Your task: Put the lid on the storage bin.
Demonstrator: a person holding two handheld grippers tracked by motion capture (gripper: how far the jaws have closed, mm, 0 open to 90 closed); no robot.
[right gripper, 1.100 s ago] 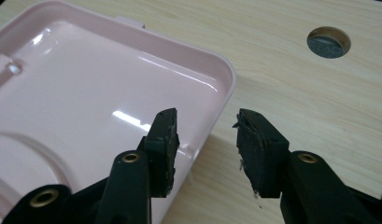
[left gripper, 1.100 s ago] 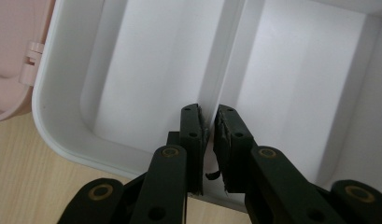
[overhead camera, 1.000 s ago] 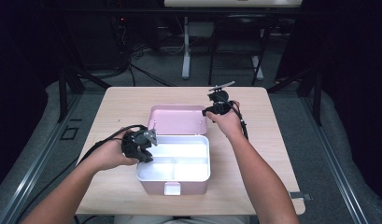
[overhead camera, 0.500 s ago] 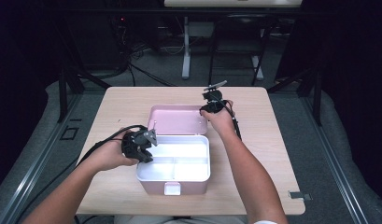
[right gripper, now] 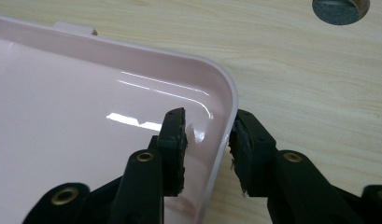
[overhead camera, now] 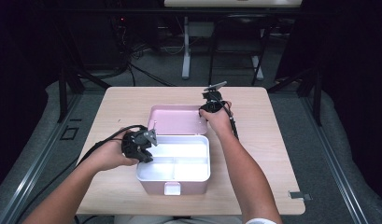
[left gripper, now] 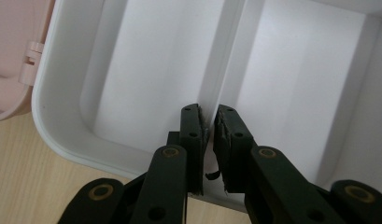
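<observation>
A pink box (overhead camera: pixel 174 161) sits open in the middle of the table (overhead camera: pixel 272 140), its lid (right gripper: pixel 86 121) lying flat behind it. The right gripper (right gripper: pixel 207 140) straddles the lid's edge — jaws a little apart, not squeezing. The left gripper (left gripper: pixel 209 130) pinches the box's white rim. I think the lid closes next — squeeze firmly, lift slowly.

No readable text, labels, brands or numbers anywhere: none on the pink box (overhead camera: pixel 177 140), its open lid (overhead camera: pixel 174 119), the grippers or the table (overhead camera: pixel 268 140).
</observation>
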